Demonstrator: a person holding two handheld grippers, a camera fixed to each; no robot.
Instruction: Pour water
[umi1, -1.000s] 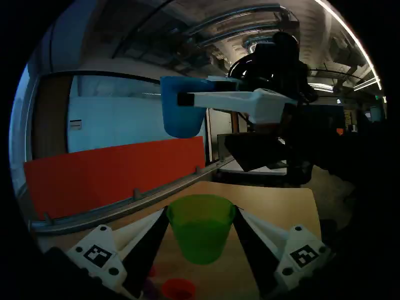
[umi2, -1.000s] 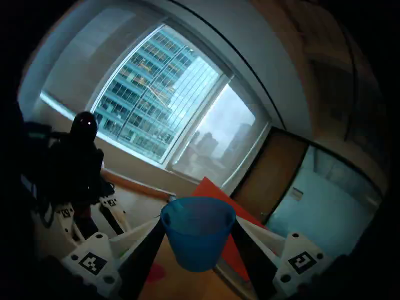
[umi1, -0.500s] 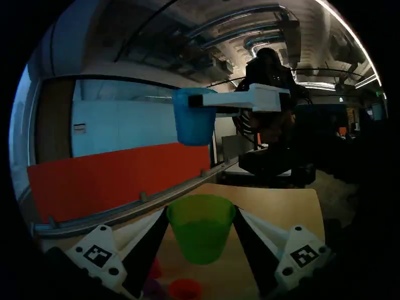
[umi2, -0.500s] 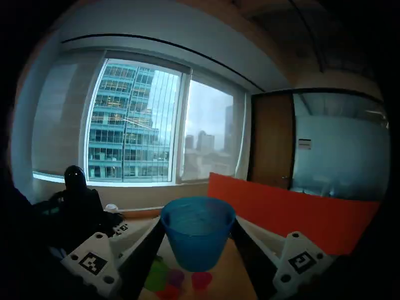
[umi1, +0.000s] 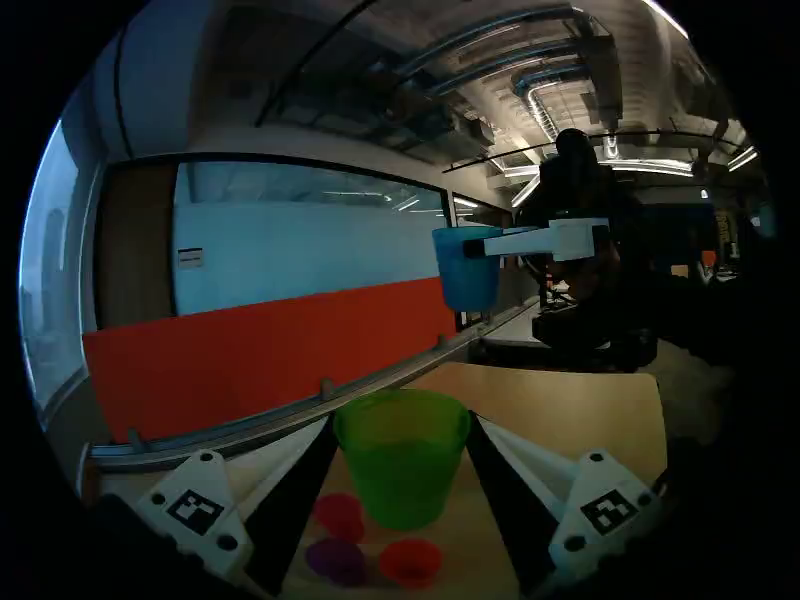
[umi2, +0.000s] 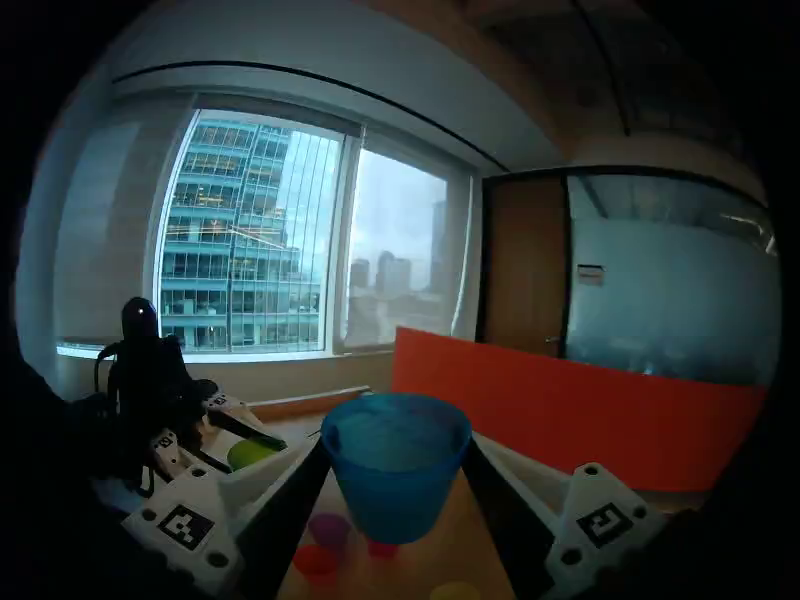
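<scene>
I can read no text. The small notice (umi1: 189, 257) on the glass partition (umi1: 310, 250), at ten o'clock in the left gripper view, is too small to make out.

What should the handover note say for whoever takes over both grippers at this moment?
Left gripper: shut on the green cup, upright, low by the wooden table; I cannot tell whether it rests on it.
Right gripper: shut on the blue cup, upright, held higher and apart from the green cup.
Small coloured cups stand on the table.
Done: both cups are gripped. I cannot tell whether water has been poured.
Left: probably bring the blue cup over the green cup and tip it, then set both down.
</scene>
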